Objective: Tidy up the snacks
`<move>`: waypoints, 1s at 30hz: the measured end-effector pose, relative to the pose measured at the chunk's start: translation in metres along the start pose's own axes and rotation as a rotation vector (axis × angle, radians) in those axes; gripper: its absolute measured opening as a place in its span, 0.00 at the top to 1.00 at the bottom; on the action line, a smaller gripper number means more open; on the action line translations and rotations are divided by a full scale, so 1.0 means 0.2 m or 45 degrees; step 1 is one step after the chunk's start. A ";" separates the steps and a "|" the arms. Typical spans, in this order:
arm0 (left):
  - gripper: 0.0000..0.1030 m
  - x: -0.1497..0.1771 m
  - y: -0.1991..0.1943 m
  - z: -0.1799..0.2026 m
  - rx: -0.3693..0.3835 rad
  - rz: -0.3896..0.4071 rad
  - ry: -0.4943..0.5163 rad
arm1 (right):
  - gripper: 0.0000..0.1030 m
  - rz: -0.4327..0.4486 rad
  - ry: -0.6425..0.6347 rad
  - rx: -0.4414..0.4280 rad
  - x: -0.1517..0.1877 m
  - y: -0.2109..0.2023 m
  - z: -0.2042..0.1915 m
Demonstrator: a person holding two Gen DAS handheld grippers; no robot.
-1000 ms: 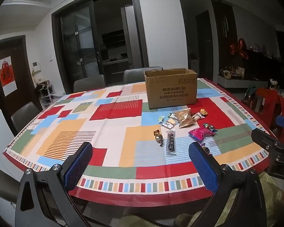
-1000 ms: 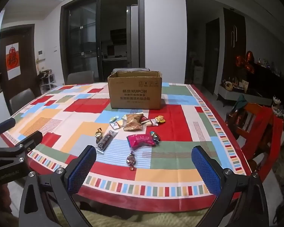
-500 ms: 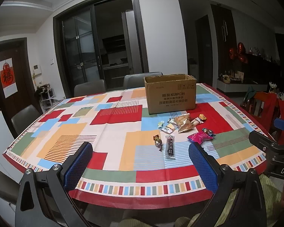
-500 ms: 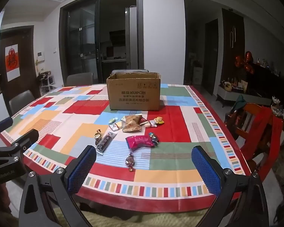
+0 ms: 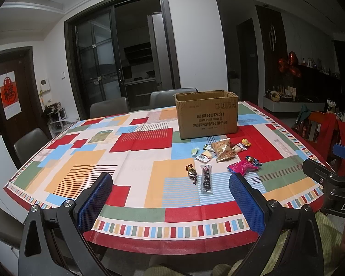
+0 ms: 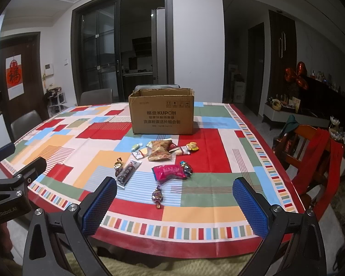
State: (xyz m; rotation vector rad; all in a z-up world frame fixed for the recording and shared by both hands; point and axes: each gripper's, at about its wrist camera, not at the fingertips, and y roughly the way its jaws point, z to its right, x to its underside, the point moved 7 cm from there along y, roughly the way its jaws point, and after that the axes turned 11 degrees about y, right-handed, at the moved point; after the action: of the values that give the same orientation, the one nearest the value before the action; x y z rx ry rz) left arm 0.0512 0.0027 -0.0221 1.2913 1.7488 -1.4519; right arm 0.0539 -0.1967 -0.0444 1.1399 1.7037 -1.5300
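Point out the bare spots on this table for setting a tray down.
Bare cloth lies left of the cardboard box and the long dark bar, and right of the pink packet. Crowded: before the box, around the tan bag.

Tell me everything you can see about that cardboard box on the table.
The cardboard box is plain brown corrugated card with dark print on its front, including "KUPOH" and Chinese characters. Its top is open; the inside is hidden. It stands upright at the far side of the patterned tablecloth, behind the scattered snacks, apart from them. Neither gripper touches it.

brown box (image 6: 161, 117), pink packet (image 6: 170, 172), colour-block tablecloth (image 6: 218, 191)
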 end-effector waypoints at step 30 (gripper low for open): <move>0.00 -0.01 0.00 0.01 0.002 0.007 0.002 | 0.01 0.003 0.003 -0.002 0.00 0.00 0.00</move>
State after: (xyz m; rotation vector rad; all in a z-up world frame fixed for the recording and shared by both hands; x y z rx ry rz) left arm 0.0513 0.0006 -0.0204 1.2973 1.7438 -1.4497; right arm 0.0539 -0.1971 -0.0444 1.1427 1.7044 -1.5263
